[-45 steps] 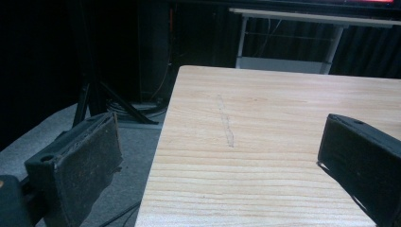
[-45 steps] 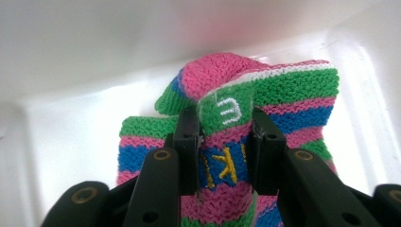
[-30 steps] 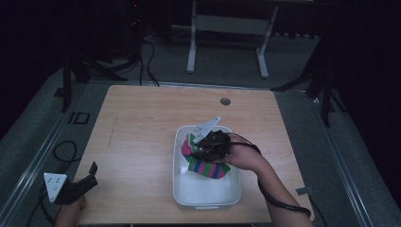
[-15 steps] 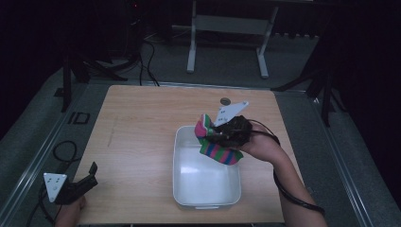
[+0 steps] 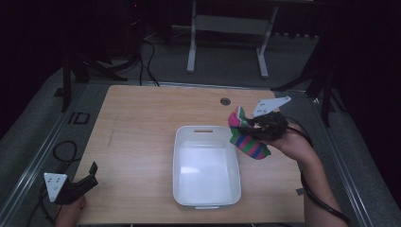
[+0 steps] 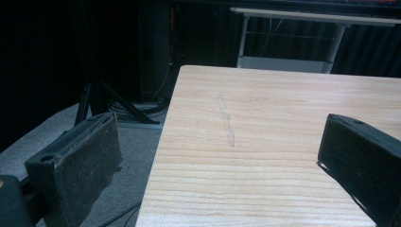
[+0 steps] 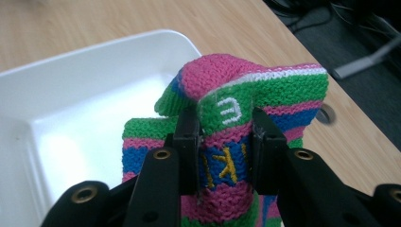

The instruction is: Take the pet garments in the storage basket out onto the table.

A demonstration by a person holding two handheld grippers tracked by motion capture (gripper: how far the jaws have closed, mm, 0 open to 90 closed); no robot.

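Your right gripper (image 7: 222,142) is clenched on one striped knitted sock (image 7: 236,109), its jaws pinching a fold of the fabric. A second ago that sock hung inside the white bin (image 5: 206,166); now you have carried it up and out, to the centre right of the high view, just past the bin's right rim above the wooden table (image 5: 142,132). That suggests an unloading move. Your left gripper (image 5: 75,187), lower left, sits idle, jaws spread and empty. One sock, one bin, two grippers.

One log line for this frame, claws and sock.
right claw: shut on sock, held over bin right rim | left claw: open, idle at table corner
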